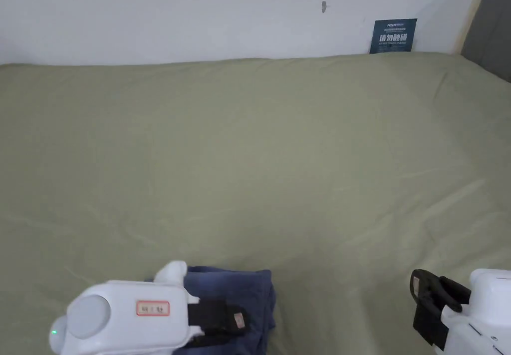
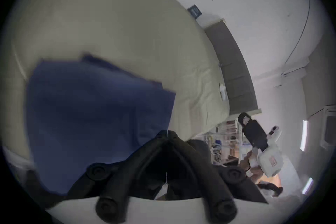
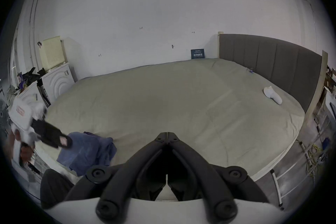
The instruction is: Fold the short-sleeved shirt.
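The dark blue cotton short-sleeved shirt (image 1: 234, 296) lies folded in a small pile on the olive-green bed sheet (image 1: 279, 161), at approx. 6 o'clock, near the bed's front edge. Left gripper (image 1: 234, 321) hovers just over the shirt w/ jaws together, nothing between them. Right gripper (image 1: 424, 301) at 4 o'clock, well apart from the shirt, jaws also together and empty.

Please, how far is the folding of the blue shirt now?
Done, as it looks: the blue shirt lies as a compact, somewhat rumpled bundle at the near edge of the bed. In hand: nothing; the left tongs are closed and hang over the shirt without gripping it, and the right tongs are closed over bare sheet. Left: perhaps only smoothing the loose edges, if a neater fold is wanted.
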### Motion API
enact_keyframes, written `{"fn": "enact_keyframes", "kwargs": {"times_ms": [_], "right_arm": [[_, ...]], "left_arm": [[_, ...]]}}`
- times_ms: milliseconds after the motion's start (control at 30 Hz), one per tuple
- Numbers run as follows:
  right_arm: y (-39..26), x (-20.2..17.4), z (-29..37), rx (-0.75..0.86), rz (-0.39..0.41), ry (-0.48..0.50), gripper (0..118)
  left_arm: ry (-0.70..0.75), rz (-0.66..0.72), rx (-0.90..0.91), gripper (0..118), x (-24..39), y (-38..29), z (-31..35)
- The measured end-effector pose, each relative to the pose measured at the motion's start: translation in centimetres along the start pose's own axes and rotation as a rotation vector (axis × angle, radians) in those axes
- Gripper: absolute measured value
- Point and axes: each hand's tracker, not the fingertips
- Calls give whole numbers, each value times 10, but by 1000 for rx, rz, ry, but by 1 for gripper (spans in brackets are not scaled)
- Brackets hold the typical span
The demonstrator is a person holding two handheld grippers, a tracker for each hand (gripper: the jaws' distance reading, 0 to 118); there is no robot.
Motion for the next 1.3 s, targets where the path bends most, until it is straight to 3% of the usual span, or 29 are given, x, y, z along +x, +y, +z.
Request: {"fn": "enact_keyframes", "kwargs": {"times_ms": [133, 167, 267, 367, 567, 667, 767, 867, 900, 933, 967, 1000, 1033, 1167, 1300], "right_arm": [[0, -8, 2, -51, -5, 48, 0], [-1, -9, 1, -67, -9, 74, 0], [0, -21, -5, -124, 19, 148, 0], [-2, -34, -25, -209, -14, 301, 0], [-11, -88, -93, -424, -71, 655, 0], [-22, -117, -132, -558, -157, 832, 0], [-38, -123, -174, -665, -229, 869, 0], [-53, -104, -218, -750, -261, 816, 0], [-59, -92, -232, -781, -309, 862, 0], [-64, -82, -242, -819, -405, 924, 0], [-66, -76, -248, -833, -471, 964, 0], [-67, -74, -250, -844, -479, 989, 0], [-69, -73, -251, -841, -462, 998, 0], [-77, -64, -264, -873, -553, 1068, 0], [-79, -54, -273, -886, -582, 1096, 0]], "left_arm": [[70, -16, -50, 0, -25, -11, -55], [32, -13, -38, 0, -23, -12, -62], [17, -6, -28, 0, -11, -7, -50], [27, -86, -1, 0, 2, 0, -19], [78, -89, 203, 0, -9, 14, 92], [154, -59, 233, 0, -35, 21, 129], [221, -5, 217, 0, -63, 24, 145], [220, 6, 185, 0, -86, 29, 144], [211, 16, 172, 4, -93, 31, 142], [165, 39, 136, 22, -100, 34, 138], [116, 44, 116, 52, -106, 37, 134], [58, 52, 102, 84, -113, 39, 128], [-13, 57, 70, 101, -118, 41, 120], [-126, 102, -15, 101, -126, 48, 78], [-286, 149, -6, 98, -138, 60, 40]]}}
